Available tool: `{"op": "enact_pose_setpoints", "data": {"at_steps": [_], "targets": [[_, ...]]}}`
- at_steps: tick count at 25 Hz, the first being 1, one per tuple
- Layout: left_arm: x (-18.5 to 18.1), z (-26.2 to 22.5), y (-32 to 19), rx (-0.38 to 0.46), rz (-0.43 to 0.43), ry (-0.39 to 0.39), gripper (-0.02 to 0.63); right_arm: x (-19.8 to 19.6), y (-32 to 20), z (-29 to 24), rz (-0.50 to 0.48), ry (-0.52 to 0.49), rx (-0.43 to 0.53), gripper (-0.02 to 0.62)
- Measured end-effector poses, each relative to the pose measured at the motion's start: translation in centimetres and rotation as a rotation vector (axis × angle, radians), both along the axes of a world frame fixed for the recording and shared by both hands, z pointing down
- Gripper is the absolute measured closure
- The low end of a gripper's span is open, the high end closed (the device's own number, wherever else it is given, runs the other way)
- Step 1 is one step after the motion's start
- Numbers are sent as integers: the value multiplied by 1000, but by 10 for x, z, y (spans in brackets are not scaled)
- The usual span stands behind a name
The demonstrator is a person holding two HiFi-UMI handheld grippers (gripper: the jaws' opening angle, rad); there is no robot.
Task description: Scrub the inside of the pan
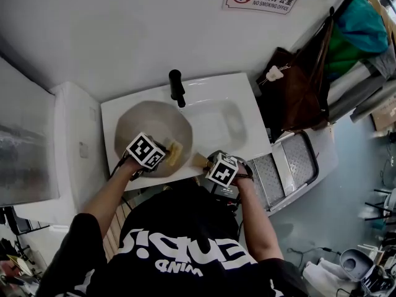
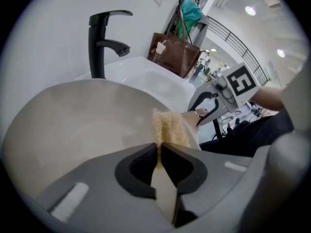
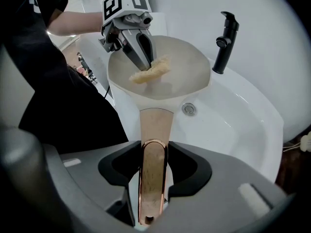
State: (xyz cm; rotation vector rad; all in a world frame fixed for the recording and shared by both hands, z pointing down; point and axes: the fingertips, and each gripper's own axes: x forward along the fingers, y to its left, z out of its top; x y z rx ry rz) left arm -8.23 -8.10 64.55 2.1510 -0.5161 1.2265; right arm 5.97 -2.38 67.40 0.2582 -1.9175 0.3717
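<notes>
A beige pan [image 1: 151, 129] [image 3: 165, 62] [image 2: 82, 130] sits over the left part of the white sink [image 1: 229, 125]. Its copper-coloured handle [image 3: 153, 149] [image 1: 199, 160] runs back between the jaws of my right gripper [image 3: 153, 176] [image 1: 213, 166], which is shut on it. My left gripper [image 2: 160, 152] [image 3: 143, 62] [image 1: 162, 155] is shut on a yellow scrubbing sponge [image 2: 169, 127] [image 3: 150, 71] [image 1: 173, 153]. The sponge rests against the pan's inner wall near the rim on the handle side.
A black tap [image 1: 177, 88] [image 3: 223, 40] [image 2: 99, 42] stands at the sink's back edge, and the drain [image 3: 189, 109] lies beside the pan. A brown bag [image 1: 297, 88] [image 2: 172, 52] hangs to the right. A white appliance [image 1: 68, 153] stands left of the sink.
</notes>
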Motion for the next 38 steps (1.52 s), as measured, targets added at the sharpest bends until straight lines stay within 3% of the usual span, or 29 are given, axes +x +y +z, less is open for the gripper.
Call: {"op": "enact_pose_setpoints", "data": {"at_steps": [10,18,21,24,27,29,33,36,38], "targets": [[4,-6,-3,20,4,15,581,1,-7,-12,34,-72,57,422],[12,-42,-18,102,22,50,581,13,-20,-71,60,-122,199,422],[19,-62,-20,142,51,83,581,9,-27,-107,100,-213,261,422],[23,-84,-22,184,53,132,581,-1,-38,-160,174,-386,381,423],[32,-118,-26,276,41,238,581,-4,-52,-212,301,-598,527,423],[39,-142,-29,363,29,326,581,-2,-60,-231,378,-683,586,423],[47,-175,-34,525,-16,445,581,0,-66,-231,474,-722,646,426],[51,-187,-33,614,-46,496,581,2,-71,-230,559,-731,682,575],[51,-191,-33,659,-69,527,581,-1,-71,-229,584,-756,683,585]]}}
